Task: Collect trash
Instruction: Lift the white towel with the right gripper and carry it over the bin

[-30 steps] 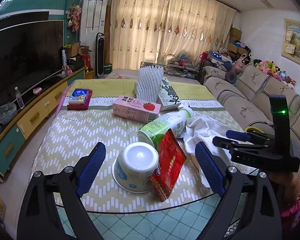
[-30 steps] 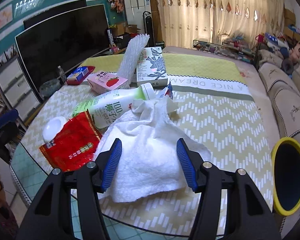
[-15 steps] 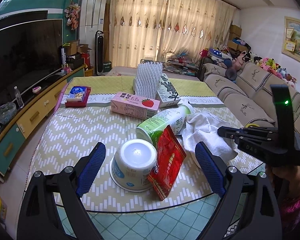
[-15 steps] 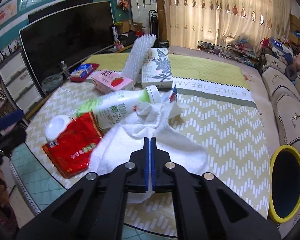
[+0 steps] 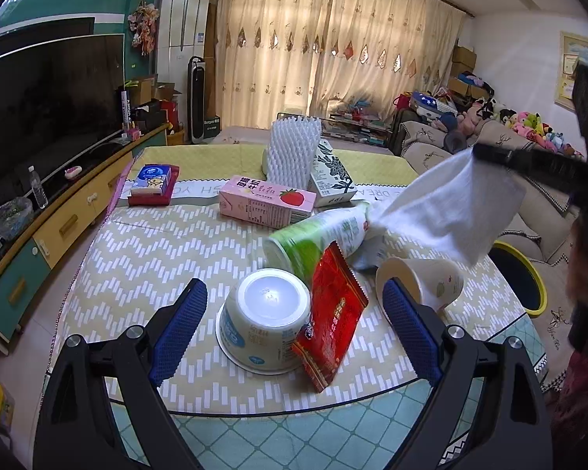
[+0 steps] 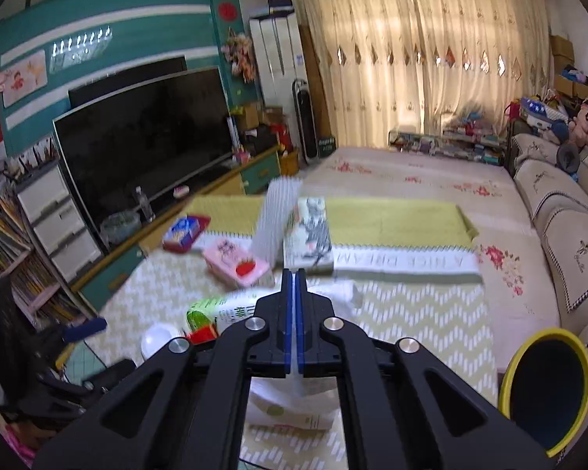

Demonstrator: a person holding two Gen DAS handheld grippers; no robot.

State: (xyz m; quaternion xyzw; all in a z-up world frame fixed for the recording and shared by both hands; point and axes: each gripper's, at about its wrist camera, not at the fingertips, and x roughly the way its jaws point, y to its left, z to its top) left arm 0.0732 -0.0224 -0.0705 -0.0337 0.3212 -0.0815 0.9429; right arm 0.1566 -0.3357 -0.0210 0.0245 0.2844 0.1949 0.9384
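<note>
the left gripper [image 5: 294,333] is held open, low over an upturned bowl [image 5: 265,323] and a red packet [image 5: 331,321] on the table [image 5: 137,258]. a paper cup [image 5: 427,284] is seen lying beside them. further right, a white cloth [image 5: 447,211] is clamped and lifted clear by the right gripper [image 6: 293,309], near a yellow-rimmed bin [image 6: 547,387].

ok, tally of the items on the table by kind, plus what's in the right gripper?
Cartons: 2, pink strawberry carton, floral carton
Bottles: 1, green-white bottle
Cups and tubs: 2, upturned white tub, tipped paper cup
Wrappers: 1, red wrapper
Foam sleeves: 1, white foam net
Boxed packs: 1, blue pack in red box
Cloths: 1, white cloth, lifted by the right gripper
Total: 9
</note>
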